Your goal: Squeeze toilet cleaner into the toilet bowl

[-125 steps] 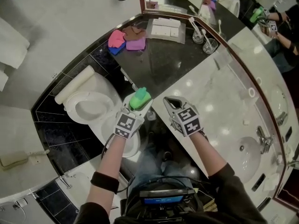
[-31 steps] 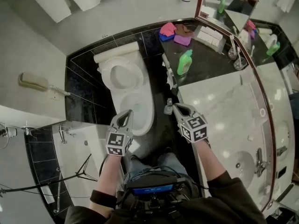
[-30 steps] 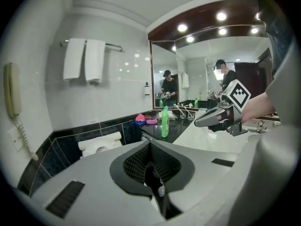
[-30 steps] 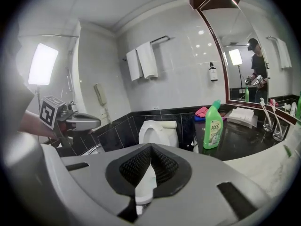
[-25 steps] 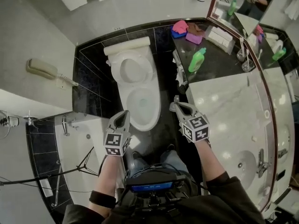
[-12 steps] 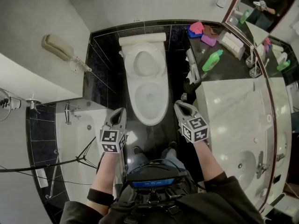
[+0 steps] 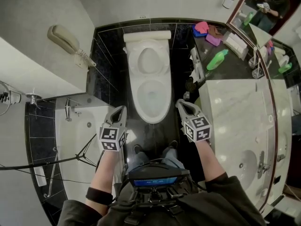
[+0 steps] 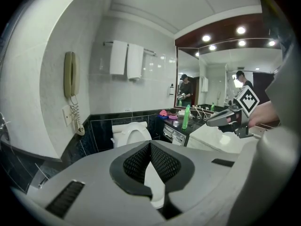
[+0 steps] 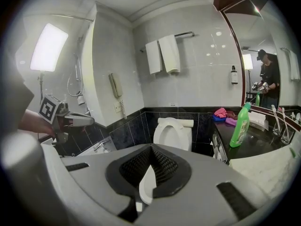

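The fingers of the left gripper [image 8: 150, 147] were pressed fully together with nothing between them, and the fingers of the right gripper [image 9: 151, 149] were likewise shut and empty. In the head view both grippers sat just below the middle of the frame, one on each side of the front rim of the white ceramic toilet [image 7: 151, 119], pointing toward it without touching it. The toilet ran up the centre of the frame with its seat and lid raised against the dark tiled wall. The green plastic bottle of toilet cleaner [image 7: 217, 60] was well apart from both grippers, in the upper right of the frame on the dark stone bench [image 7: 235, 66]; the right gripper view showed it standing upright there. Pink and purple cloths [image 7: 205, 30] lay farther back on the same bench. A beige wall phone [image 7: 63, 38] hung in the upper left, and a white bathtub [image 7: 77, 145] filled the lower left.
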